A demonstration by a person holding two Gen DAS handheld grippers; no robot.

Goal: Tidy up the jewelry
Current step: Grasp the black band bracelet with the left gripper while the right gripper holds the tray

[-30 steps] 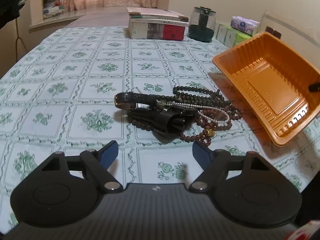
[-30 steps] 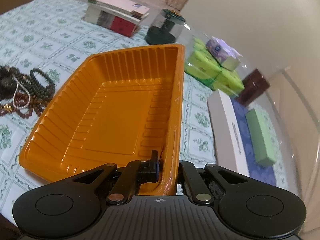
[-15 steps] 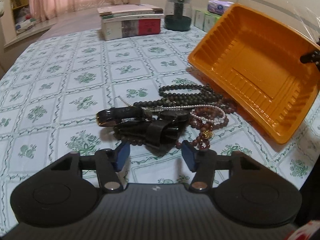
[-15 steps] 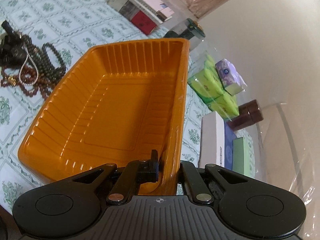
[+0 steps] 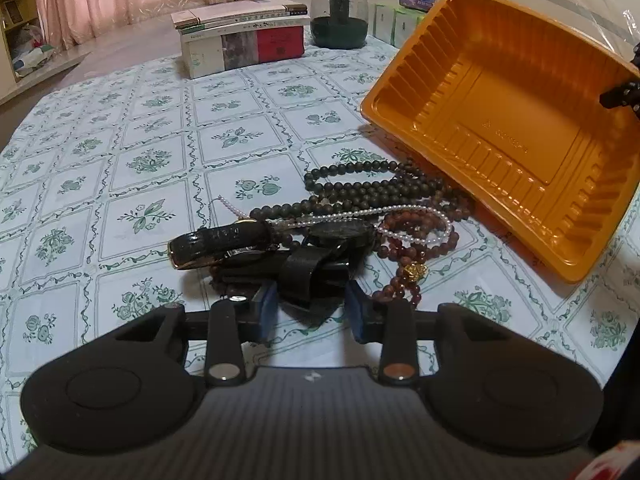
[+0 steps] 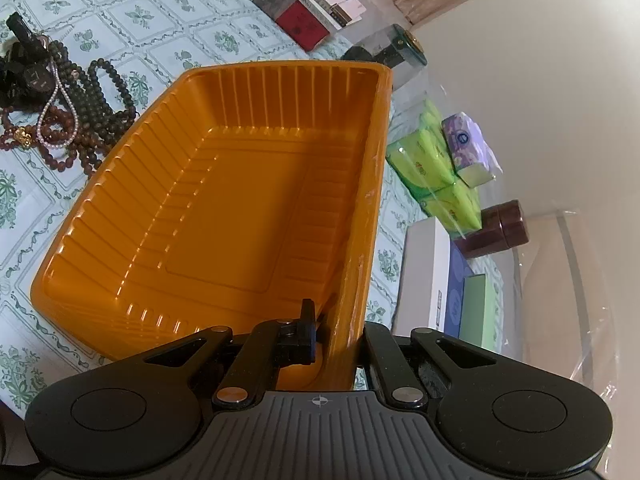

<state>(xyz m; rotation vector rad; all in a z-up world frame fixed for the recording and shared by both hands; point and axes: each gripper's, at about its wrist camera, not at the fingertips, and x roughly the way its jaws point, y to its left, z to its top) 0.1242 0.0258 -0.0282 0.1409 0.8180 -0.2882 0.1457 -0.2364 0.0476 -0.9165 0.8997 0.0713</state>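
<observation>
A heap of jewelry lies on the patterned tablecloth: a black watch (image 5: pixel 224 242), dark bead strands (image 5: pixel 360 184), a thin pearl string (image 5: pixel 400 224) and red-brown beads with a gold charm (image 5: pixel 414 272). My left gripper (image 5: pixel 310 310) is open, its blue pads on either side of a black watch strap (image 5: pixel 308 276) at the heap's near edge. My right gripper (image 6: pixel 336 344) is shut on the rim of an empty orange tray (image 6: pixel 224 216), which is tilted up with its low edge against the heap. The tray also shows in the left wrist view (image 5: pixel 512 120).
Stacked books (image 5: pixel 244 36) and a dark glass jar (image 5: pixel 339 12) stand at the table's far side. Green tissue packs (image 6: pixel 436 172), a purple pack (image 6: pixel 466 140), a brown jar (image 6: pixel 500 230) and a white box (image 6: pixel 424 276) sit to the tray's right.
My left gripper has moved forward to the heap and its fingers have narrowed around the black strap. My right gripper has tilted the tray up and brought it against the beads.
</observation>
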